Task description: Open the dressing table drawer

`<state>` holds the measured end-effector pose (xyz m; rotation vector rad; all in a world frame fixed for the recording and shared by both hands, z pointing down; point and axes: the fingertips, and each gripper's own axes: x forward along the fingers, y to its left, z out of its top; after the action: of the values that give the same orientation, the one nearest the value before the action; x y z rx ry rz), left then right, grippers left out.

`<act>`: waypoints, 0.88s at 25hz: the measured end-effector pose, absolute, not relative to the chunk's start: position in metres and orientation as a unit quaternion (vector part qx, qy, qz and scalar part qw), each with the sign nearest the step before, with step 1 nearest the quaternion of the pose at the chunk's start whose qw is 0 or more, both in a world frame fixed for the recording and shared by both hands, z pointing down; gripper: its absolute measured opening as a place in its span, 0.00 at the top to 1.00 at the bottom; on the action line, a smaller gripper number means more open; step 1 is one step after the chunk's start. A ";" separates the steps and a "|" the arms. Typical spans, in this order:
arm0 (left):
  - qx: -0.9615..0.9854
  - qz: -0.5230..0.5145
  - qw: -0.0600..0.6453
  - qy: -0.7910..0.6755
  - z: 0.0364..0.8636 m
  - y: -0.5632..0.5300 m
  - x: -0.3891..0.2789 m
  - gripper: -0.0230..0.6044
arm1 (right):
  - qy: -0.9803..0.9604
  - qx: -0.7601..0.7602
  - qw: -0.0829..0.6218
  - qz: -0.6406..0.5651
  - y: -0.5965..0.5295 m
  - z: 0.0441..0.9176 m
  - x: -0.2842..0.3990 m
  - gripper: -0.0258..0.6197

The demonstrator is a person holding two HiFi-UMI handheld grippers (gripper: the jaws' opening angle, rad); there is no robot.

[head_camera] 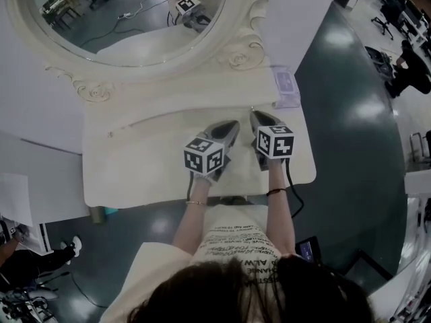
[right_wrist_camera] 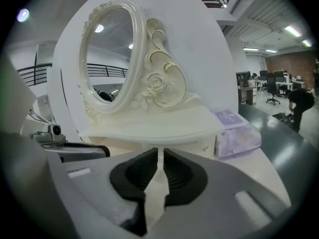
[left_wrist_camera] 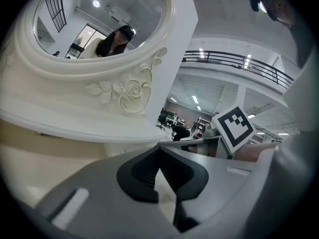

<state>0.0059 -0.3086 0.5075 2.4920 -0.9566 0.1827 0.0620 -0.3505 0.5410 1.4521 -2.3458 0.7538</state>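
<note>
The right gripper has its jaws a sliver apart on nothing, and the left gripper has its tips together and empty, both over open cream tabletop. Just ahead of the right fingertips sits the shut drawer, its smooth cream front with a small knob, under the carved oval mirror. A lavender tissue pack lies farther right.

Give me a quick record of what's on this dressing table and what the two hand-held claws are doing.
Furniture: cream dressing table with oval mirror
On top: purple tissue pack, back right
Left gripper: jaws together, empty, over the tabletop
Right gripper: jaws a slit apart, nothing between them
Drawer: small knob under the mirror shelf; nothing pulled out
Contact: neither gripper touches the knob
</note>
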 end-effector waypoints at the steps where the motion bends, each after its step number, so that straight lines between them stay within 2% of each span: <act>1: 0.905 0.067 0.231 -0.349 0.508 -0.310 0.007 0.97 | -0.812 0.502 0.141 0.263 -0.353 0.542 0.063 0.92; 16: 0.897 0.077 0.238 -0.365 0.524 -0.325 0.013 0.97 | -0.804 0.491 0.166 0.291 -0.374 0.571 0.065 0.79; 22: 0.894 0.079 0.241 -0.368 0.528 -0.328 0.013 0.97 | -0.799 0.493 0.175 0.297 -0.377 0.577 0.064 0.77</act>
<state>0.0131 -0.3285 0.5275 2.4460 -1.0073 0.2162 0.0644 -0.3772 0.5771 1.3974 -2.2629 0.8410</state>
